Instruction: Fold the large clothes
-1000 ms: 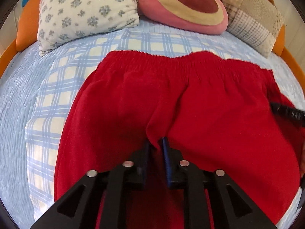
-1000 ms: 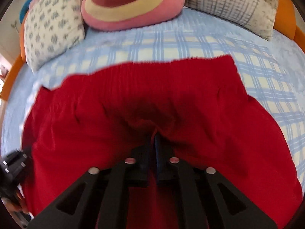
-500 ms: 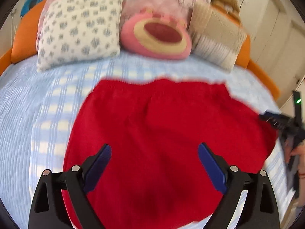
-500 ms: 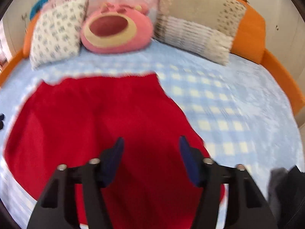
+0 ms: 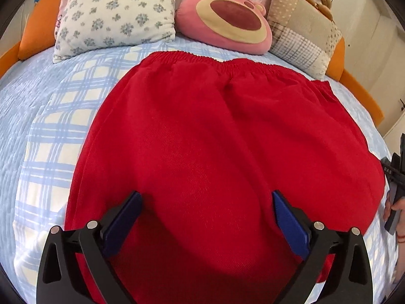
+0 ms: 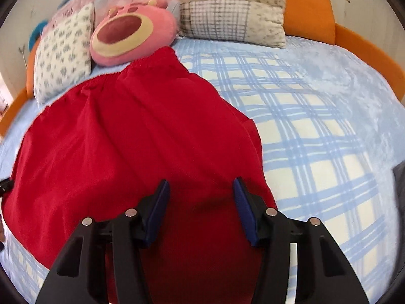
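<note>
A pair of red trousers (image 5: 222, 136) lies flat on the bed, its elastic waistband toward the pillows; the same red trousers (image 6: 131, 136) fill the left half of the right wrist view. My left gripper (image 5: 206, 202) hovers over the near part of the cloth, its jaws still opening wide and nothing between the blue pads. My right gripper (image 6: 201, 190) stands over the cloth's right edge, jaws apart, holding nothing. At the right edge of the left wrist view, a person's hand holds the other gripper's black body (image 5: 395, 174).
The bed has a light blue cover with a blue-and-cream checked blanket (image 6: 303, 136). At the head lie a floral pillow (image 5: 114, 12), a pink bear cushion (image 5: 227, 20) and a patchwork pillow (image 5: 301, 35). An orange padded rim (image 6: 367, 45) rings the bed.
Both grippers let go of the pinched red cloth and opened. Both drew back from the trousers, the right one shifting toward the cloth's right edge. The trousers now lie flat.
</note>
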